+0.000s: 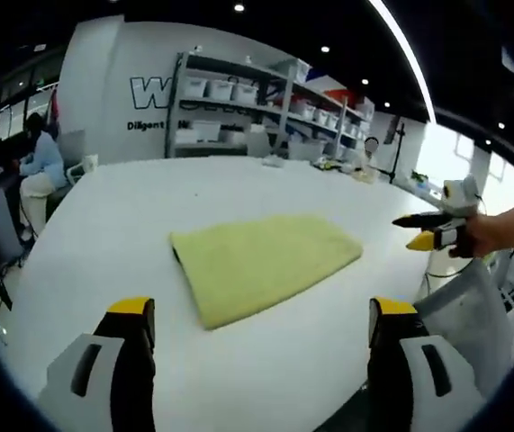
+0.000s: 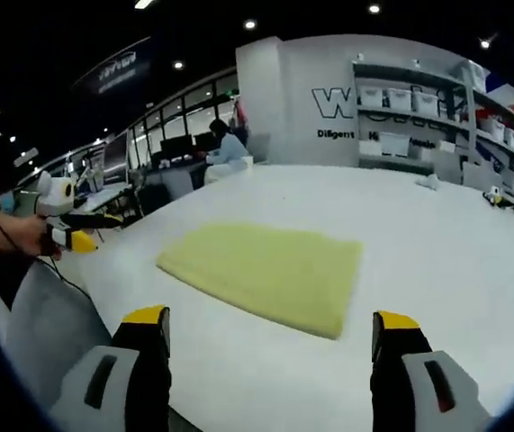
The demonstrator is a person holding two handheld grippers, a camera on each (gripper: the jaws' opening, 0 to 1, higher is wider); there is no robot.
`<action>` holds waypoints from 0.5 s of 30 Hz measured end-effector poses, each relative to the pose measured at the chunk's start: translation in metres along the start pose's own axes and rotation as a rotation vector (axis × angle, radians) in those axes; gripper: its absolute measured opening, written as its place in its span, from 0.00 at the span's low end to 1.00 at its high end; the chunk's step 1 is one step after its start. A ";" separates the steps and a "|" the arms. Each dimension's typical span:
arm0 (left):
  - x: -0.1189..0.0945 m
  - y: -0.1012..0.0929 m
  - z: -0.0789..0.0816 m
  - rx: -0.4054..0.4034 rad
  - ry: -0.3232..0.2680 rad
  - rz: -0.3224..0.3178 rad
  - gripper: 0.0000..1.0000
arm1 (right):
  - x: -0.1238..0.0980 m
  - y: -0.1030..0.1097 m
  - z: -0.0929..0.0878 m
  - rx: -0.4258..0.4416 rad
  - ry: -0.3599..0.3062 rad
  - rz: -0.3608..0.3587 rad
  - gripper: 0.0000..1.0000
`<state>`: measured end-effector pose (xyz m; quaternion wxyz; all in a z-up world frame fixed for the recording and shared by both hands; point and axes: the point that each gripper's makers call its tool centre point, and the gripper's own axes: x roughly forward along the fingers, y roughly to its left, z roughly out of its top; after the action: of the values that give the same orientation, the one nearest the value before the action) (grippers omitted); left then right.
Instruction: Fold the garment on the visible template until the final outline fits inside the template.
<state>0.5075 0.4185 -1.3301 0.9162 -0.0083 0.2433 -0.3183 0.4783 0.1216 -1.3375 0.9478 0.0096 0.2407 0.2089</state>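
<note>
A yellow-green garment (image 1: 266,263), folded into a flat rectangle, lies on the white table (image 1: 130,207). My left gripper (image 1: 261,313) hovers open just short of the garment's near edge, with nothing between its yellow-tipped jaws. A hand carries my right gripper (image 1: 410,231) off the table's right side, away from the cloth. In the right gripper view the garment (image 2: 270,268) lies ahead of my right gripper (image 2: 272,326), which is open and holds nothing. My left gripper (image 2: 103,229) shows there at the left, held in a hand beyond the table edge.
Shelving with white bins (image 1: 238,94) lines the back wall. A person sits at a desk (image 1: 39,171) off the table's far left. A grey chair back (image 1: 473,310) stands by the near right edge. Small items (image 1: 275,160) rest on the table's far edge.
</note>
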 end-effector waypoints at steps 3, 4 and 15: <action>-0.003 0.002 0.001 0.000 -0.002 0.025 0.99 | -0.002 0.001 -0.001 0.015 -0.007 0.010 0.98; -0.004 0.002 0.002 -0.012 -0.010 0.029 0.99 | -0.004 0.002 -0.003 0.021 -0.005 0.020 0.99; -0.008 0.008 0.000 -0.045 -0.026 0.058 0.99 | -0.007 0.005 -0.005 0.017 -0.013 0.057 0.99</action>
<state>0.5065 0.4291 -1.3283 0.9278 -0.0260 0.2387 -0.2857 0.4684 0.1231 -1.3380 0.9428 0.0259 0.2361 0.2337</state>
